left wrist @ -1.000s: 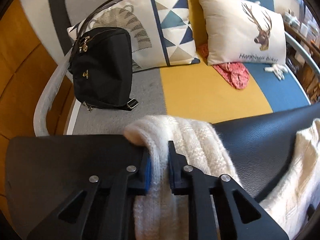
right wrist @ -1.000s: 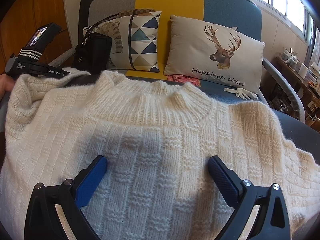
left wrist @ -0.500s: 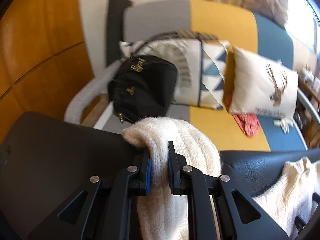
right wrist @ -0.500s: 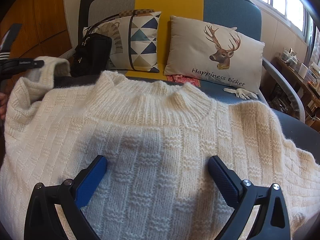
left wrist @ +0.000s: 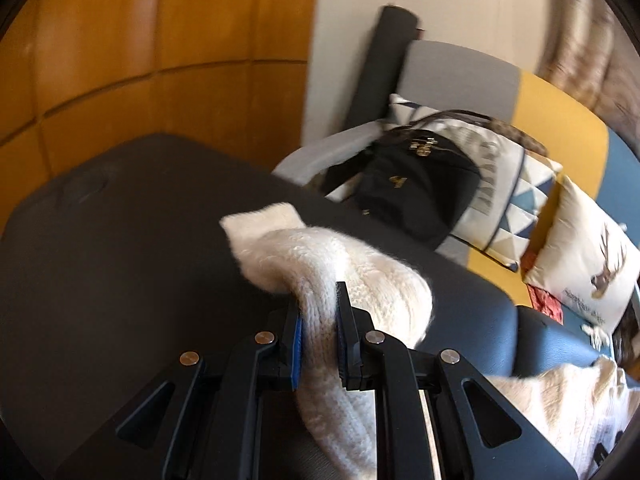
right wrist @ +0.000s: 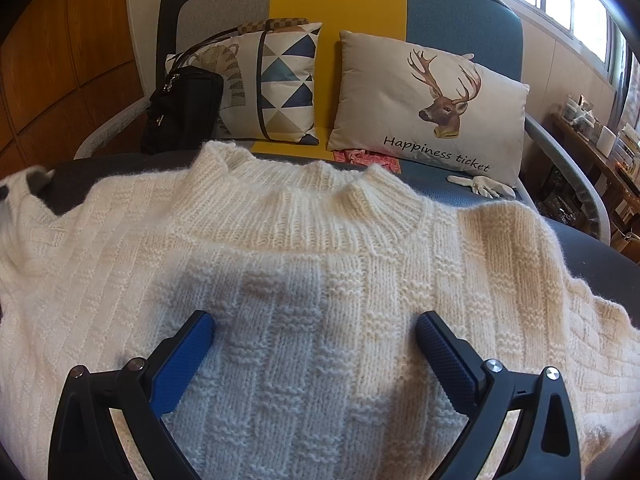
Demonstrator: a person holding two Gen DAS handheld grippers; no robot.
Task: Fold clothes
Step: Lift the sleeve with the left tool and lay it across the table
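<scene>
Left wrist view first: the left gripper [left wrist: 318, 336] has its fingers pinching a sleeve [left wrist: 332, 280] of the cream knit sweater [left wrist: 560, 404], the cuff end flopping forward over the dark padded surface [left wrist: 140, 248] near its far edge, the rest of the sleeve trailing back under the gripper. More of the sweater lies at the lower right. Beyond the far edge sits a black handbag [left wrist: 416, 188] against a triangle-patterned cushion [left wrist: 516, 208], with a deer cushion [left wrist: 588, 264] at right; the picture is blurred there. Over to the right wrist view: the right gripper [right wrist: 314, 344] hovers with fingers spread wide, nothing between them, above the sweater's chest. The sweater [right wrist: 320, 280] lies flat across the dark surface, ribbed collar [right wrist: 304, 208] towards the far edge, where a striped sofa [right wrist: 460, 16] stands with both cushions and a white glove [right wrist: 482, 186].
</scene>
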